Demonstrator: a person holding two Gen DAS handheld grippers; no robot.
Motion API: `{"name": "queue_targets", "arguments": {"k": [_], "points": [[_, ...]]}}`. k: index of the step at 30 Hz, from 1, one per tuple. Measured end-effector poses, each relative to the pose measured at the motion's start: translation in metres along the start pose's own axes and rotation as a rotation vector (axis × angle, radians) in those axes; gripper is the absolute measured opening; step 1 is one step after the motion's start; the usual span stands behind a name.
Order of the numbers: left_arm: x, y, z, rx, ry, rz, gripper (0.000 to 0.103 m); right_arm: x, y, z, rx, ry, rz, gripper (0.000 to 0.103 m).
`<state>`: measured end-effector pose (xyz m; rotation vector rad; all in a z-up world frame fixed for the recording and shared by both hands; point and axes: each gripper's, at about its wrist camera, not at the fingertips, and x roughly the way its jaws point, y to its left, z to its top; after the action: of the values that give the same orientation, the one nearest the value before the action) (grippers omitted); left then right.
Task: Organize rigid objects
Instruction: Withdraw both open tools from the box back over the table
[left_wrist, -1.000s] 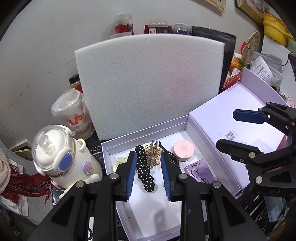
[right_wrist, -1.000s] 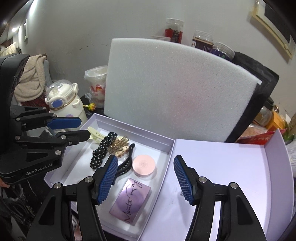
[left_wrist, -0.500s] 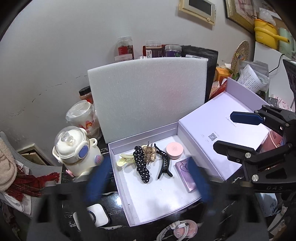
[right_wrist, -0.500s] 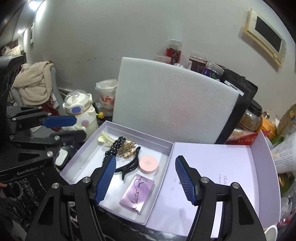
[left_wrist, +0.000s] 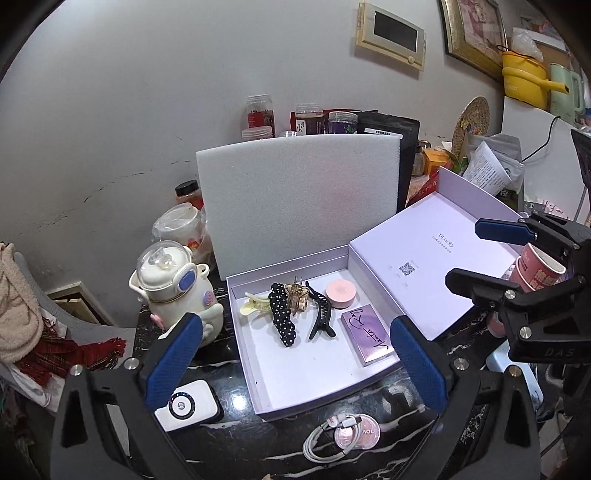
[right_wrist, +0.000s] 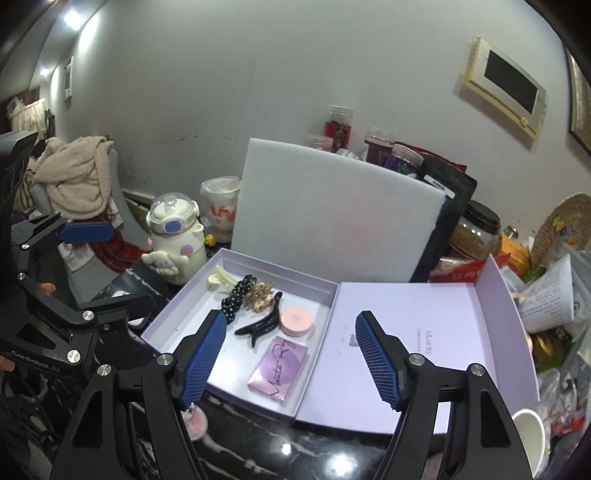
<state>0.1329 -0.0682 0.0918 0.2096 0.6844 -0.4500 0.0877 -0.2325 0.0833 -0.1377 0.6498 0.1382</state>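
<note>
Cluttered black marble tabletop (left_wrist: 255, 443) against a grey wall holds a white foam sheet (left_wrist: 299, 199) at twelve o'clock, with an open lilac gift box (left_wrist: 255, 369) below it, its lid (left_wrist: 439, 251) folded out at three o'clock. Inside lie a purple palette (left_wrist: 367, 338), polka-dot clip (left_wrist: 281, 317), black claw clip (left_wrist: 320, 314), pink round compact (left_wrist: 341, 292), gold clip (left_wrist: 297, 297) and cream clip (left_wrist: 253, 306). Left gripper (left_wrist: 295, 363) gapes empty; right gripper (right_wrist: 291, 356), also empty, has just been widening. Judged finished; next, retreat upward, clear of the rim. Compared with a second earlier, the left jaws have sprung apart and both cameras see the box from farther off.
</note>
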Motion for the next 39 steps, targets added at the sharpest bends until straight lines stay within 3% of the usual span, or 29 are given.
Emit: {"name": "queue_targets", "arguments": {"k": [20, 33, 39], "points": [[-0.042, -0.013, -0.038, -0.021, 0.018, -0.003, 0.103, -0.047, 0.019, -0.038, -0.003, -0.039, -0.002, 0.08], [-0.051, -0.018, -0.065, -0.035, 0.037, -0.009, 0.103, -0.047, 0.03, -0.063, 0.015, -0.005, 0.037, 0.08], [-0.046, -0.022, -0.082, -0.049, 0.084, -0.028, 0.103, -0.04, 0.037, -0.079, 0.023, 0.026, 0.051, 0.08]]}}
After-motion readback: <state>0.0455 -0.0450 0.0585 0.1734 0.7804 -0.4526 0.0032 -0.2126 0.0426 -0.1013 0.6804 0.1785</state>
